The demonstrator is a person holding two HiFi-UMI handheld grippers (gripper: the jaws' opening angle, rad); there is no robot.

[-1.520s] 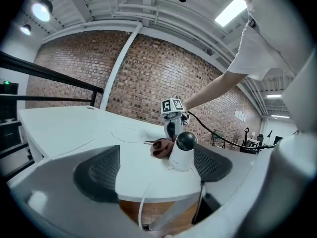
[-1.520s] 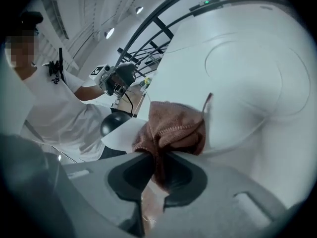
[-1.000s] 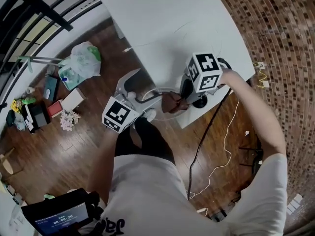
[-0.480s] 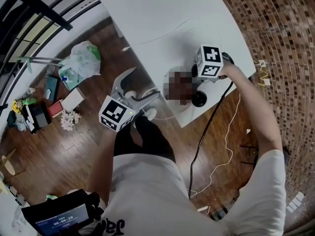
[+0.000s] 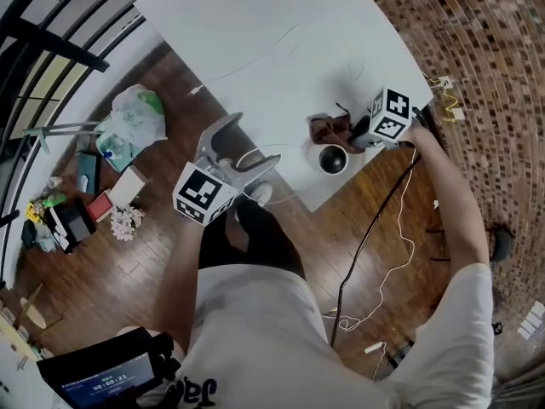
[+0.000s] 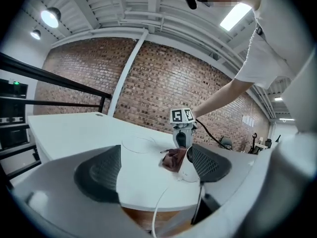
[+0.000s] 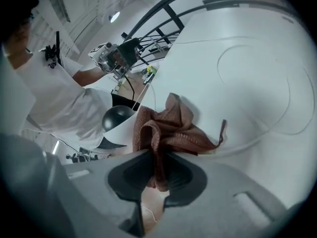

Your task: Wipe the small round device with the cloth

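Round device (image 5: 332,158) sits at the table (image 5: 255,24) edge, just beside the cloth (image 5: 330,129), which the right gripper (image 5: 356,138) pinches. Left gripper (image 5: 244,147) gapes empty. Next, probably: drag cloth onto it.

The cloth (image 5: 330,130) is rust-brown, the small round device (image 5: 332,158) black over white (table (image 5: 255,32) plain white)

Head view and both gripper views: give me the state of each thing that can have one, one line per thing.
Left gripper: open, nothing between its jaws.
Right gripper: shut on the cloth.
Cloth: bunched up, resting on the table beside the device.
Small round device: upright near the table's edge, uncovered.
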